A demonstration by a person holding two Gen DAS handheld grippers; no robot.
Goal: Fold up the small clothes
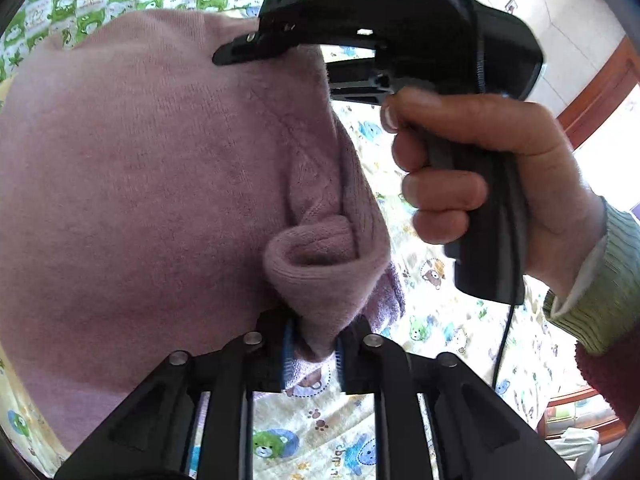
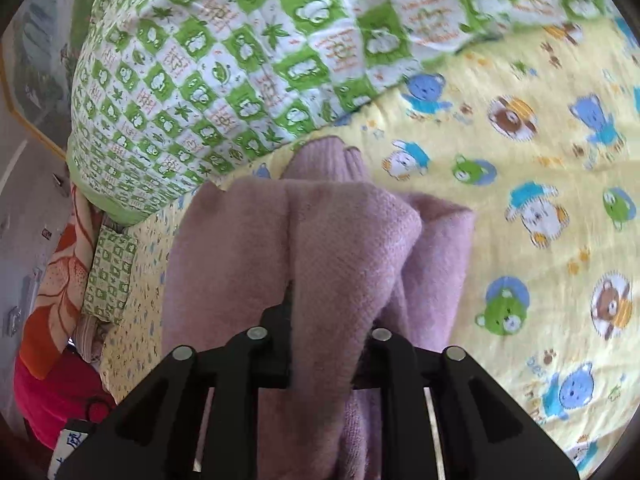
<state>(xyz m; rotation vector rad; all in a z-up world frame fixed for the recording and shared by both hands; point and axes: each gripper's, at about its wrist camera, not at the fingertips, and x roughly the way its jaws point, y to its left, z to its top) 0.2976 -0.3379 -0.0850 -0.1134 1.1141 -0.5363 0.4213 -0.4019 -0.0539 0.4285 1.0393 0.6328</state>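
Both tongs, left [image 1: 314, 354] and right [image 2: 320, 364], are clamped on bunched edges of the pink sweater [image 2: 320, 248], holding it lifted above the bed [image 2: 520, 220], probably to spread it for a fold.

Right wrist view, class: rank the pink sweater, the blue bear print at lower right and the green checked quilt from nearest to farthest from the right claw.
1. Pink sweater: clamped in the right claw, centre.
2. Blue bear print: on the yellow sheet, lower right.
3. Green checked quilt: bunched at the top, beyond the sweater.
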